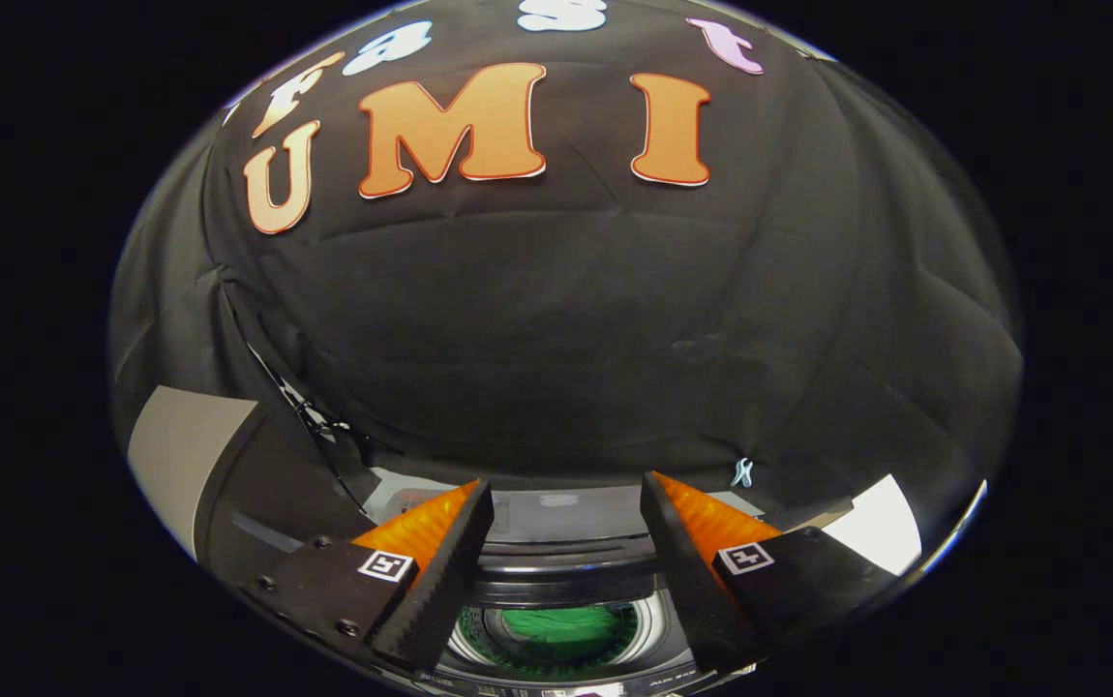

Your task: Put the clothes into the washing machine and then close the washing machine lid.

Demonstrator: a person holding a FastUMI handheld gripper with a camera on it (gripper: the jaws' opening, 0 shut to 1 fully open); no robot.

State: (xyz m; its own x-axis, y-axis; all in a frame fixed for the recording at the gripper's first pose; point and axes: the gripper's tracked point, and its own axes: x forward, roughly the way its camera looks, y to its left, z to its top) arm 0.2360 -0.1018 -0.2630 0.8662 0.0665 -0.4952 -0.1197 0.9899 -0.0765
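Right now I have the gripper [566, 508] hovering above the washing machine [556, 571] with its fingers spread apart and nothing between them, looking down into the open drum [556, 634]. Something green, which I take to be the clothes [561, 624], lies inside the drum below and between the fingers, though the view there is small and warped. I judge the loading done and the lid still to be closed; the fingers seem held wide and high to clear the rim.
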